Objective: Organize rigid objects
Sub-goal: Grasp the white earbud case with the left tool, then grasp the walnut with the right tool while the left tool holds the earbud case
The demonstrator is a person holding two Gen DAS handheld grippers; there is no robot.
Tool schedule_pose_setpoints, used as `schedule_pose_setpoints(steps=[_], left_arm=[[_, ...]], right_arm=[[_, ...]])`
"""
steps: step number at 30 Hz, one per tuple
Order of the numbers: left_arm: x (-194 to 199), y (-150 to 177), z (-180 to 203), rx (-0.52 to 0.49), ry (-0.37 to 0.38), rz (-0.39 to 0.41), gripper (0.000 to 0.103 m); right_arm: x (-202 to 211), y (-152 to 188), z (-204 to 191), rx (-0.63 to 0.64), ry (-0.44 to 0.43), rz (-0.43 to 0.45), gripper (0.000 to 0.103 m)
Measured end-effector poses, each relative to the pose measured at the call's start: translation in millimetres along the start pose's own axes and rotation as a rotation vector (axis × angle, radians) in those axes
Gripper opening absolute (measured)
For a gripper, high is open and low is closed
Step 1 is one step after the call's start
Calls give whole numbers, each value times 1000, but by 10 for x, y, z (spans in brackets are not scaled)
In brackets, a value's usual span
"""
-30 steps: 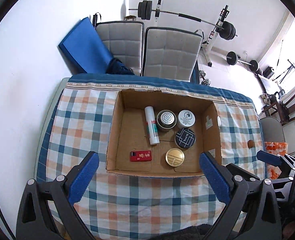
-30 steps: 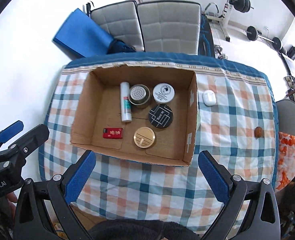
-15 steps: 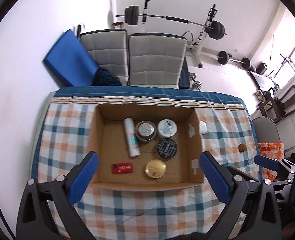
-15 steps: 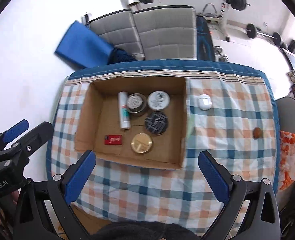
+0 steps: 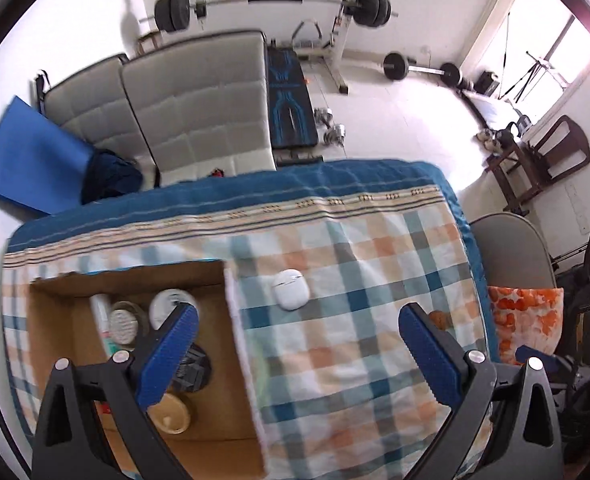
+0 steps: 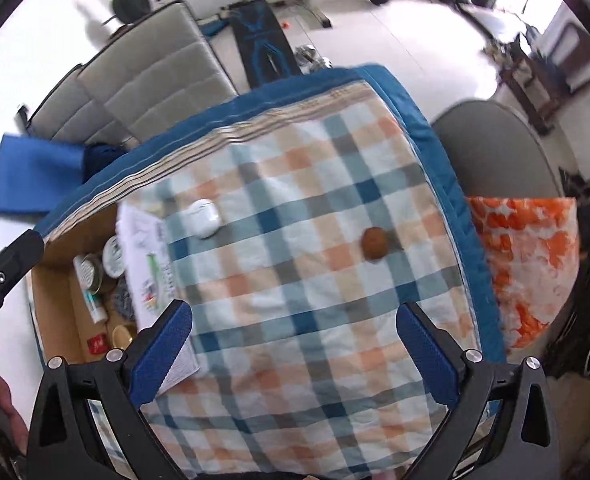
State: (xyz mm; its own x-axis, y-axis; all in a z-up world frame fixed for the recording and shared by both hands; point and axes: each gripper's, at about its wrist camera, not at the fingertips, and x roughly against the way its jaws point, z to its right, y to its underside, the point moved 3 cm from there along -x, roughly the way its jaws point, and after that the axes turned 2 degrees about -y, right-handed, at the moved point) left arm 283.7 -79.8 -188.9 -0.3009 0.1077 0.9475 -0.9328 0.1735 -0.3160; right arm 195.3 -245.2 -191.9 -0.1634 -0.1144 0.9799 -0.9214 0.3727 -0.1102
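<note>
Both grippers hang above the table (image 6: 295, 360) with its checked cloth, and both hold nothing. The left gripper (image 5: 295, 352) has its fingers spread wide; its left finger (image 5: 167, 356) sits over the open cardboard box (image 5: 55, 340), while ahead of the gap between the fingers a white earbud case (image 5: 290, 290) lies on the cloth just beside the box wall. Inside the box lie a white tube (image 5: 102, 316), a metal tin (image 5: 123, 320), a white round tin (image 5: 167, 307), a dark round tin (image 5: 193, 368) and a gold lid (image 5: 171, 416). The right gripper (image 6: 293, 350) is equally wide open; a small brown round object (image 6: 374, 243) rests ahead of the gap, nearer its right finger (image 6: 425, 356), well apart from the case.
</note>
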Motion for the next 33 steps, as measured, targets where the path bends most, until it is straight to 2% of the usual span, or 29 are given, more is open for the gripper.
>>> schedule_pose_setpoints(steps=[2,5,9,10,12,14,17,20,22,24,26,28,29,32,33], left_arm=[[-364,-98,154,26,39,-55,103],[-821,-140,287,49,38,-122,103],[-1407,-90,329,67,-22,-212,103],[-1529,-65,315,79,-33,-233,102],[-1732,-18,292,91,-57,-266,97],[-1875,10,266,99,-74,-293,95],[-2048,34,215,97,-113,-312,94],[-2213,69,209,62,-169,-336,94],[-2292,112,202,52,-185,-360,81],[-2332,149,193,46,-194,-369,79],[-2345,190,173,67,-162,-366,65],[-2347,204,200,77,-137,-368,47],[-2333,210,208,79,-127,-365,44],[-2288,266,228,98,-86,-362,44],[-2264,308,250,96,-73,-361,44]], right_arm=[[-195,-156,270,-53,-18,-26,103],[-504,-334,556,-101,-43,-64,101],[-1040,-519,853,-139,-27,-145,77],[-1180,-539,887,-139,-21,-169,75],[-1422,-560,945,-140,-17,-208,67],[-1632,-541,984,-143,-9,-238,66],[-1858,-483,1026,-162,-18,-279,59],[-2010,-426,1030,-166,-24,-305,59],[-2055,-405,998,-139,-5,-304,59],[-2079,-392,959,-113,13,-300,59],[-2093,-384,928,-102,17,-298,58],[-2106,-384,902,-97,16,-295,53],[-2115,-385,897,-96,22,-295,50],[-2137,-417,899,-87,41,-296,34],[-2135,-421,910,-81,44,-296,34]])
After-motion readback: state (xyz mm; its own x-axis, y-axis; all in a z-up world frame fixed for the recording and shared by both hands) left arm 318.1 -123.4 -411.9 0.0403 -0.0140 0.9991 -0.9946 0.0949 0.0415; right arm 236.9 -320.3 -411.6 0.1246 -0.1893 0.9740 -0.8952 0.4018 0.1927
